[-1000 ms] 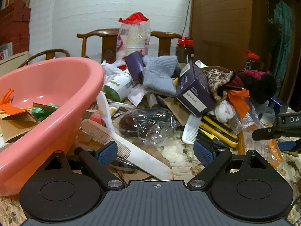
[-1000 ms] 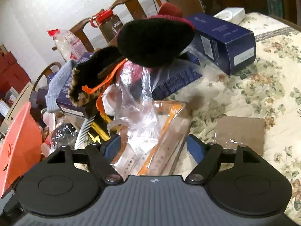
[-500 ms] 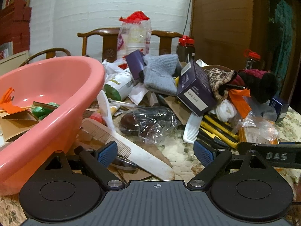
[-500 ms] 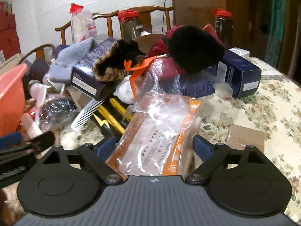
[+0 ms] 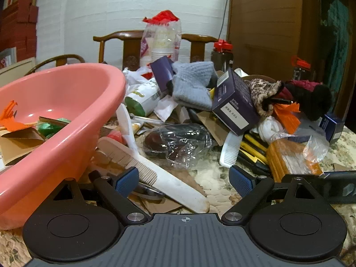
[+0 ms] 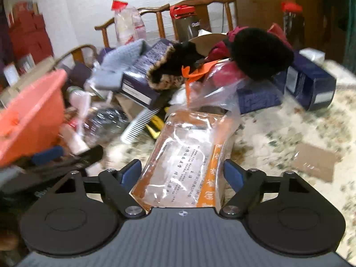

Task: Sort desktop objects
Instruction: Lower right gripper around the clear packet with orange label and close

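A: Step in hand?

B: Approach to a pick. My right tongs (image 6: 182, 171) stand wide, one finger either side of the clear plastic packet with orange edges and printed text (image 6: 189, 162). The jaws have just been closing a little; the packet lies between them, but the pads are not pressing on it. It rests on the floral-cloth desk (image 6: 278, 133), at the near edge of the pile. My left tongs (image 5: 183, 178) also stand wide and empty, over the white and beige combs (image 5: 144, 164) beside the pink plastic basin (image 5: 66, 111).

A: Next move?

B: My judgement: close on the packet, lift it clear of the loose plastic film above it, carry it to wherever it is sorted; the basin seems likely.

A: Legible writing?

B: Packet: rows of Chinese characters, too blurred to read. White label on the dark purple box (image 5: 233, 109): unreadable. Red-capped bottle (image 6: 189, 24): a white logo, indistinct.
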Motion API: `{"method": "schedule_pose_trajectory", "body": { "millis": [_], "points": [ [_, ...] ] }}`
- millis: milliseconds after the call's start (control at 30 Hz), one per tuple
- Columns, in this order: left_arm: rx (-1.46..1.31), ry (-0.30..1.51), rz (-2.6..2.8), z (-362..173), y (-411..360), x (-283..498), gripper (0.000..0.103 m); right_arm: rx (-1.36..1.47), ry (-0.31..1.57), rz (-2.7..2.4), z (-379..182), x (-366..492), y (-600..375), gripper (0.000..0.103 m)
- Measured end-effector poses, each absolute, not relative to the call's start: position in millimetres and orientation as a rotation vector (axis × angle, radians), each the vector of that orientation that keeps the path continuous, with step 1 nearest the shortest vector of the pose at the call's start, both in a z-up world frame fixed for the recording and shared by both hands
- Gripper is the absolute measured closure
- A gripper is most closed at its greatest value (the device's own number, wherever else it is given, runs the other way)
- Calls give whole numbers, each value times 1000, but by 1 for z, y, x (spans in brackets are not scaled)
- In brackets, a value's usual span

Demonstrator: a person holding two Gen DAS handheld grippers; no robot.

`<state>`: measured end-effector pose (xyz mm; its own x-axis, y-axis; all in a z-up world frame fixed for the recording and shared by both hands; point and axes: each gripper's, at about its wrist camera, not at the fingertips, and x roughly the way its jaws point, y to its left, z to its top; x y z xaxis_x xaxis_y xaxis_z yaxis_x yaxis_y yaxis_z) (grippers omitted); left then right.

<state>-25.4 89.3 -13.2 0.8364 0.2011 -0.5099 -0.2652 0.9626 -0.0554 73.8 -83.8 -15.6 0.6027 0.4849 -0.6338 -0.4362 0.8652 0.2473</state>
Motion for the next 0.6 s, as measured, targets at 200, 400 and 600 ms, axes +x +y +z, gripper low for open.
{"method": "schedule_pose_trajectory", "body": {
  "millis": [200, 400, 600],
  "points": [
    [-128, 532, 252, -14, 90, -25, 9, 316, 879, 629, -11, 94, -111, 21],
    [-119, 538, 260, -15, 89, -23, 9, 406, 812, 604, -3, 93, -127, 22],
    [-111, 542, 262, -16, 88, -23, 9, 278, 760, 563, -3, 81, -110, 25]
  ]
}}
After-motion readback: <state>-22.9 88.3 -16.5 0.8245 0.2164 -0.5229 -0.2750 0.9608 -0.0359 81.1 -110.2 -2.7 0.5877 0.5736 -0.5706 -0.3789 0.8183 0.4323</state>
